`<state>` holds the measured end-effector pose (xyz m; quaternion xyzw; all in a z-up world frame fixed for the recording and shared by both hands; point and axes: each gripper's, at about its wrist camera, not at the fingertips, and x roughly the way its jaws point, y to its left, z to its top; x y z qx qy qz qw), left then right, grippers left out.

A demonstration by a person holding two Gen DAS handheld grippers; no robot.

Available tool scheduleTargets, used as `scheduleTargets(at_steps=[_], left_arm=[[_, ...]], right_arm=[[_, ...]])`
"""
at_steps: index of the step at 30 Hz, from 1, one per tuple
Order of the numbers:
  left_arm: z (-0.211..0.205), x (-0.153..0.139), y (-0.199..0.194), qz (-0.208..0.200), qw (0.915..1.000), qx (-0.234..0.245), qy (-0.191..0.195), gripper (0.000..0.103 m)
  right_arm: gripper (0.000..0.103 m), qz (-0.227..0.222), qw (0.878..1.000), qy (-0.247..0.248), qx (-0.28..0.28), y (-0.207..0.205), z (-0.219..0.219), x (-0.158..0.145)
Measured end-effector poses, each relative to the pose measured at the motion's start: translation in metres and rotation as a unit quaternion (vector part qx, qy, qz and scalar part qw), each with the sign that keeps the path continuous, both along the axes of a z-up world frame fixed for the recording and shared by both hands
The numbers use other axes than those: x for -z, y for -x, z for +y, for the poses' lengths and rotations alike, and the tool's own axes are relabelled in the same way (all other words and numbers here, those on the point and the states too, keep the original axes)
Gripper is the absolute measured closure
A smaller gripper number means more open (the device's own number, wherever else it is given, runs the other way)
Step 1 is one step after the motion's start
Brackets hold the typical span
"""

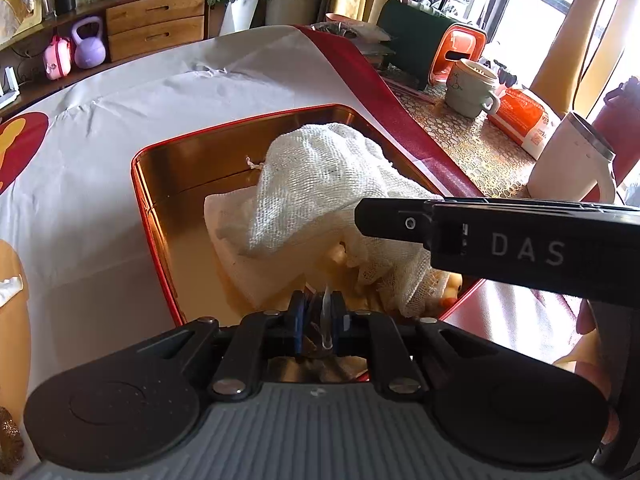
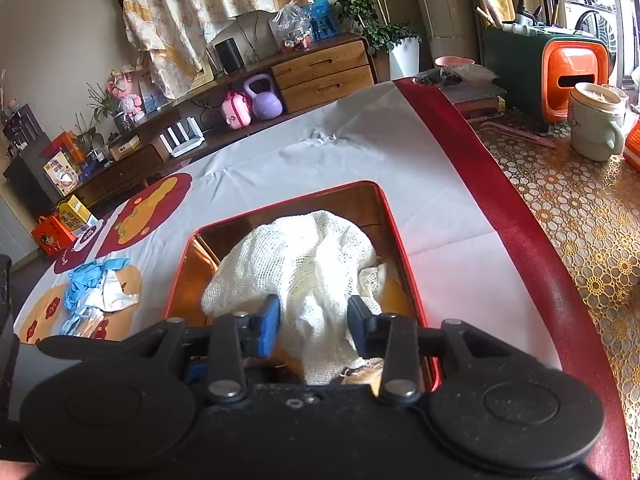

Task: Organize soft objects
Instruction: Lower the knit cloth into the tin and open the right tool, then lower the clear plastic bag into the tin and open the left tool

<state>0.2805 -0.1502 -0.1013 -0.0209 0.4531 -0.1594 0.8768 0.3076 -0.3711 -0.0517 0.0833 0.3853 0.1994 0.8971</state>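
A red-rimmed tin (image 1: 140, 184) with a gold inside lies open on the white table cover. In it a white gauze cloth (image 1: 320, 176) is heaped over a folded white pad (image 1: 248, 248), and something yellow (image 1: 448, 292) shows under the cloth's near edge. My left gripper (image 1: 320, 316) is shut at the tin's near rim, with a thin clear film pinched between its blue pads. My right gripper (image 2: 312, 324) is open over the tin (image 2: 384, 200). The gauze cloth (image 2: 304, 256) lies between its pads, which stand apart. One black right finger (image 1: 384, 222) reaches in from the right over the cloth.
Blue gloves and a white rag (image 2: 96, 284) lie on the table left of the tin. Right of the red band (image 2: 500, 208) stand a pale mug (image 1: 472, 88), a white tumbler (image 1: 568, 160) and an orange-fronted box (image 2: 568, 76). A wooden sideboard (image 2: 324, 72) is behind.
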Motion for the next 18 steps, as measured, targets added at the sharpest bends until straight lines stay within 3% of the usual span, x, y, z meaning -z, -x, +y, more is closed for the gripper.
scheduleTargets(at_steps=[18], left_arm=[[0.006,-0.016,0.018,-0.018,0.9998,-0.003,0.007,0.086]], right_arm=[[0.042,-0.010,1.000,-0.011,0.014,0.021,-0.012,-0.030]])
